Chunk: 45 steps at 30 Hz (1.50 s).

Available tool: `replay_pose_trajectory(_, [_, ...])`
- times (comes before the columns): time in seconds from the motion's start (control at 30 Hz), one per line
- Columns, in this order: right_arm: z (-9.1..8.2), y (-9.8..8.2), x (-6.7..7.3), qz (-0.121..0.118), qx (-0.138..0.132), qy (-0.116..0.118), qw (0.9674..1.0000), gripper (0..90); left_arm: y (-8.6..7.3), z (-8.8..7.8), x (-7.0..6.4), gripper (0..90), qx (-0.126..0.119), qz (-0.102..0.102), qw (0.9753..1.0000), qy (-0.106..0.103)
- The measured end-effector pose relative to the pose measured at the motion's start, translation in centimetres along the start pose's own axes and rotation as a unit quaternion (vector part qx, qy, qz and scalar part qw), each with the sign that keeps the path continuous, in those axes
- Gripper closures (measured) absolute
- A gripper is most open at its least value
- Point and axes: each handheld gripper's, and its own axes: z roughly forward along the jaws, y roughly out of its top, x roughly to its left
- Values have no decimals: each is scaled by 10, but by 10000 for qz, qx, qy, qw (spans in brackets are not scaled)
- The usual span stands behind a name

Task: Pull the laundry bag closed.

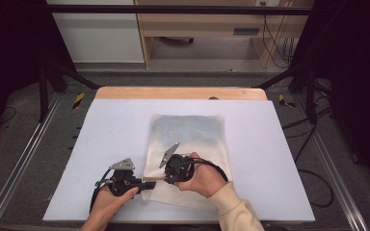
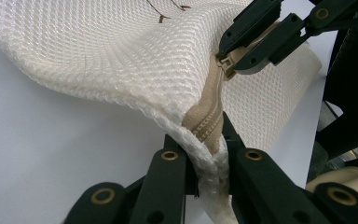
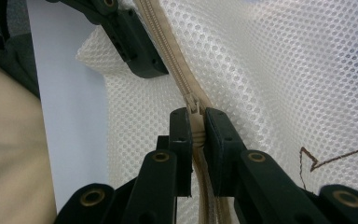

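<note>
A white mesh bag [image 1: 188, 130] with a beige zipper [image 2: 209, 116] lies on the white table mat [image 1: 270, 154]. My left gripper [image 1: 147, 184] is at the bag's near left corner. In the left gripper view its jaws [image 2: 205, 140] are shut on the bag's edge at the zipper's end. Just to the right, my right gripper [image 1: 160, 178] is shut on the zipper pull [image 3: 194, 105]. In the right gripper view its jaws [image 3: 195, 119] pinch the pull, with the left gripper [image 3: 142, 60] a short way farther along the zipper. A brown stitched outline [image 3: 326, 161] marks the mesh.
The mat covers a wooden table whose back edge [image 1: 178, 92] shows beyond it. Black frame posts [image 1: 43, 82] stand at both sides. Cables [image 1: 313, 178] lie on the grey floor at the right. A wooden cabinet [image 1: 202, 29] stands behind the table.
</note>
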Motion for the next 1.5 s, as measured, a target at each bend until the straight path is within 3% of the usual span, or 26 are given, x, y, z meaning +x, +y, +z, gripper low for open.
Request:
replay_pose_trajectory(0.4, [-6, -10, -2, 106, -19, -7, 9999, 818, 0, 5, -5, 844, 108, 94, 9999, -78])
replay_pose_trajectory(1.5, [-22, -39, -3, 432, -138, -93, 9989, 818, -2, 9, -6, 842, 129, 101, 9998, -135])
